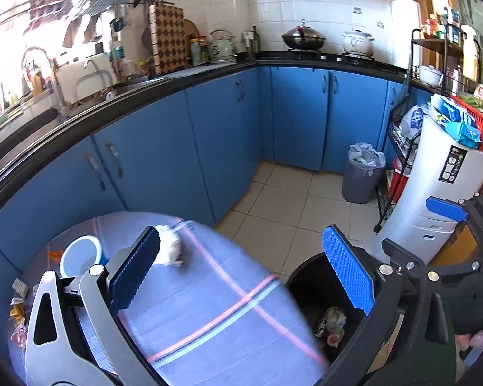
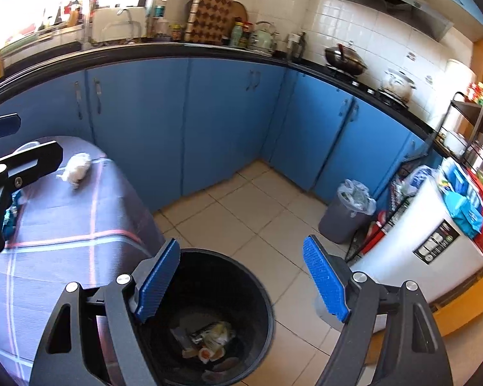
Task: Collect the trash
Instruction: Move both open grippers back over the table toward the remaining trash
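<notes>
A crumpled white tissue [image 1: 170, 250] lies on the round table with a blue cloth [image 1: 209, 321]; it also shows in the right wrist view [image 2: 76, 166]. My left gripper [image 1: 244, 273] is open and empty above the table, its left finger just in front of the tissue. A black bin [image 2: 215, 315] stands on the floor beside the table with wrappers and food scraps [image 2: 209, 344] in it; it also shows in the left wrist view [image 1: 325, 315]. My right gripper [image 2: 241, 283] is open and empty above the bin.
A white bowl [image 1: 80, 255] and small scraps [image 1: 17, 312] sit at the table's left edge. Blue cabinets [image 1: 209, 135] run behind. A grey lined bin [image 1: 362, 173], a wire rack and a white appliance [image 1: 434, 186] stand at the right.
</notes>
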{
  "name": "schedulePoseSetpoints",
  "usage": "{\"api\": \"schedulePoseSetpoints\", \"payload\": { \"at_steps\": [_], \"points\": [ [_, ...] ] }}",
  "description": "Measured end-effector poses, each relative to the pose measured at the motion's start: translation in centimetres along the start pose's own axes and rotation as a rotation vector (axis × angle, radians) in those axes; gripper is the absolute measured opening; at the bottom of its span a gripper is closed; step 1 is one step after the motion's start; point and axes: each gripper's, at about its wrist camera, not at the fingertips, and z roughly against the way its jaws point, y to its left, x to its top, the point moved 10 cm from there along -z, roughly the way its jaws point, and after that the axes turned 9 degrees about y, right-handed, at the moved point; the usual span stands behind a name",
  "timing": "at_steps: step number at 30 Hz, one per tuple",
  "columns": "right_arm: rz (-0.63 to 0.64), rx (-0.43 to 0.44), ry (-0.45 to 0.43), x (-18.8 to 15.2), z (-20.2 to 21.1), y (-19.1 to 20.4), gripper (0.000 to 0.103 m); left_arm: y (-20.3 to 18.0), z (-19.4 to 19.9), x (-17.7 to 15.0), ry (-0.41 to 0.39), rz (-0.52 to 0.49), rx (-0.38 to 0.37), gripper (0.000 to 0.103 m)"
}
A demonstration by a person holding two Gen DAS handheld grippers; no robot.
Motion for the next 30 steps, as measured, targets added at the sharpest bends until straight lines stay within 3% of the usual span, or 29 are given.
{"api": "schedulePoseSetpoints", "payload": {
  "at_steps": [5,10,18,26,30],
  "points": [
    [0.068,0.067,-0.015,1.0,0.5,5.1,0.077,5.9,1.4,-2.3,0.013,0.077,0.055,0.099],
    [0.152,0.188,-0.002,1.5,0.7,12.7,0.077,12.8,3.6,-5.9,0.021,0.160,0.148,0.099],
    [0.267,0.363,0.061,1.2,0.6,25.4,0.077,22.9,6.4,-14.7,0.099,0.255,0.281,0.099],
    [0.325,0.407,0.131,-0.3,-0.4,32.9,0.077,27.4,5.8,-22.6,0.207,0.329,0.279,0.099],
    [0.352,0.394,0.154,-0.7,-1.4,34.6,0.077,28.6,4.5,-24.3,0.240,0.372,0.247,0.099]
  ]
}}
